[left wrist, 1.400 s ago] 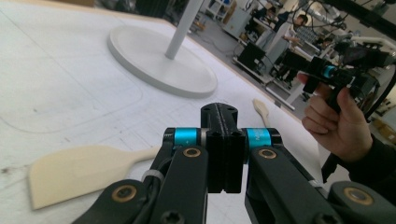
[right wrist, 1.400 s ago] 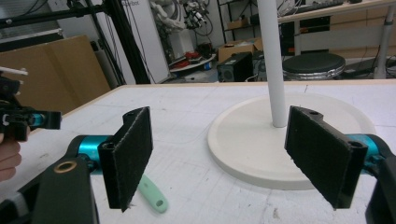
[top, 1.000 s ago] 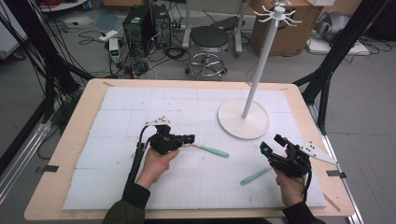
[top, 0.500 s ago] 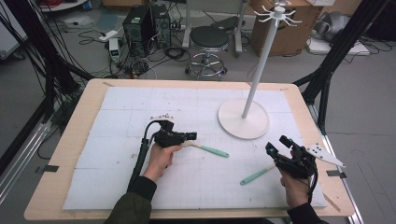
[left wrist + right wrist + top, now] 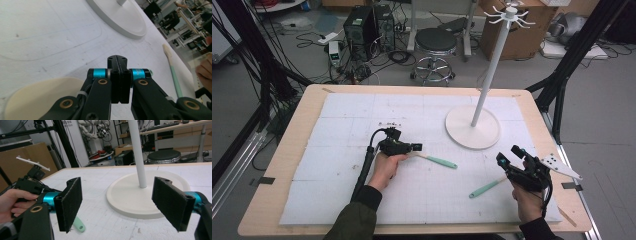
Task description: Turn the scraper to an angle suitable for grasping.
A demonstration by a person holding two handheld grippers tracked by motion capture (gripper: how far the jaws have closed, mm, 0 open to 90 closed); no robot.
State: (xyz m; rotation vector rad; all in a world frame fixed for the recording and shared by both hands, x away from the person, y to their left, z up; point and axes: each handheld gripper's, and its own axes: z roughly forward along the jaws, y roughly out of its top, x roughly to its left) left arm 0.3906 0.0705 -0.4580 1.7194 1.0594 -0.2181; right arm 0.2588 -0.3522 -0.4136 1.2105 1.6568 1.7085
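While the left gripper (image 5: 416, 147) is clenched with nothing between its jaws, just at the cream head of one green-handled spatula (image 5: 437, 160), the right gripper (image 5: 508, 161) is held released (pads wide apart) above the second spatula (image 5: 486, 188).

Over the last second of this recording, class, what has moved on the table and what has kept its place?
The left claw, shut, slid toward the near edge onto the left spatula; whether it grips it is unclear. The right claw stayed open beside the right spatula. Both spatulas and the white stand kept their places.
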